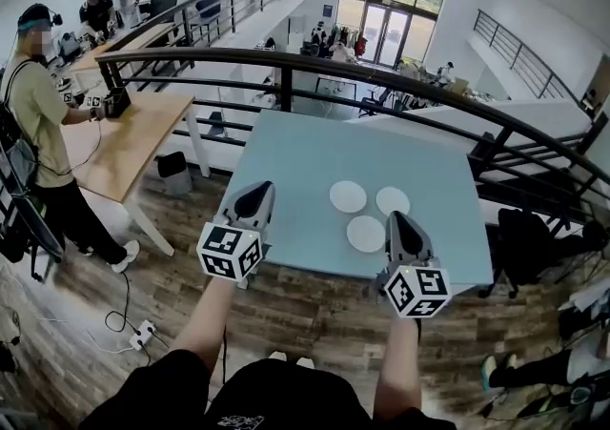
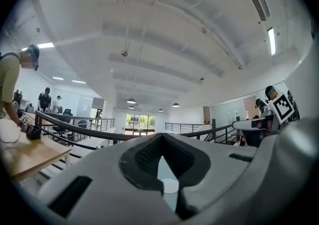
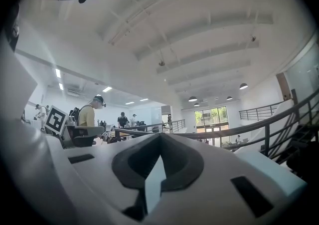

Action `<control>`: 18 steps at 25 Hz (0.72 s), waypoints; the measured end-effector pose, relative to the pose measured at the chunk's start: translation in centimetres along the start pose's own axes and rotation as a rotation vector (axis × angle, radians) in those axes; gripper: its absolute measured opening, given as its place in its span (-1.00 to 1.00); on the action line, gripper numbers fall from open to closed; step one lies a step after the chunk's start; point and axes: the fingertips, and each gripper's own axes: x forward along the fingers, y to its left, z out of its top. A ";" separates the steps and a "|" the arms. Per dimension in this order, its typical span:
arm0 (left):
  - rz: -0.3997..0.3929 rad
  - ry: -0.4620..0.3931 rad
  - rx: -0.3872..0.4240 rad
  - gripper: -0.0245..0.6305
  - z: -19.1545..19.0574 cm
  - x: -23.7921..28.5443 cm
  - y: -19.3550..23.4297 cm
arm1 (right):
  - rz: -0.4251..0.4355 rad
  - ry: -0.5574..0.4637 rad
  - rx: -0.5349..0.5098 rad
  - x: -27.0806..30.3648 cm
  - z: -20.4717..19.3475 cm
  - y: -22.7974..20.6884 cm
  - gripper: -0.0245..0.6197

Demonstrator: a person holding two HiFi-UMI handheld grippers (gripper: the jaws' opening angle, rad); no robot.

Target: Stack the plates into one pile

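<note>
Shows three plates [image 1: 348, 196] lying flat on the table [image 1: 286, 152], close together in a triangle, none stacked. Puts the right gripper [image 1: 398, 218] just right of the nearest plate, jaws together, empty. Puts the left gripper [image 1: 257, 190] farther left over the table, likewise closed on nothing.

I can read no words or numbers anywhere: the left cube [image 1: 230, 251] and right cube [image 1: 416, 291] bear only square black-and-white patterns, and the white print [image 1: 238, 421] on my dark clothing [image 1: 295, 398] seems too small to make out.
</note>
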 end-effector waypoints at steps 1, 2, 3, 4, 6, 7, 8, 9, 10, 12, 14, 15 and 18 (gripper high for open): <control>0.002 0.000 -0.002 -0.90 -0.1 -0.2 0.2 | 0.002 -0.003 0.003 -0.1 0.0 0.2 -0.90; 0.004 0.000 -0.005 -0.90 -0.1 -0.4 0.3 | 0.005 -0.008 0.010 -0.1 0.0 0.4 -0.90; 0.005 0.000 -0.009 -0.91 -0.2 -0.5 0.4 | 0.008 -0.012 0.019 -0.2 0.0 0.4 -0.90; 0.007 -0.001 -0.012 -0.90 -0.3 -0.6 0.5 | 0.009 -0.016 0.028 -0.3 0.0 0.5 -0.90; 0.006 -0.003 -0.014 -0.90 -0.2 -0.7 0.5 | 0.005 -0.020 0.038 -0.5 0.0 0.4 -0.90; 0.003 -0.004 -0.014 -0.90 -0.2 -0.7 0.5 | 0.003 -0.020 0.039 -0.6 0.0 0.5 -0.90; 0.000 -0.005 -0.014 -0.90 -0.1 -0.8 0.6 | 0.001 -0.019 0.038 -0.6 0.0 0.6 -0.90; -0.003 -0.005 -0.013 -0.90 -0.1 -0.9 0.7 | -0.001 -0.018 0.036 -0.7 0.1 0.7 -0.90; -0.007 -0.006 -0.014 -0.90 -0.1 -1.0 0.8 | -0.003 -0.017 0.036 -0.7 0.0 0.9 -0.90; -0.014 -0.005 -0.017 -0.91 -0.3 -1.4 1.0 | -0.007 -0.017 0.043 -0.9 -0.1 1.3 -0.90; -0.019 -0.003 -0.019 -0.90 -0.6 -1.9 1.1 | -0.009 -0.018 0.050 -1.2 -0.4 1.8 -0.90; -0.021 -0.002 -0.020 -0.91 -0.8 -2.0 1.2 | -0.010 -0.018 0.050 -1.4 -0.5 2.1 -0.90; -0.028 0.001 -0.024 -0.91 -1.0 -2.0 1.3 | -0.011 -0.016 0.048 -1.6 -0.7 2.5 -0.90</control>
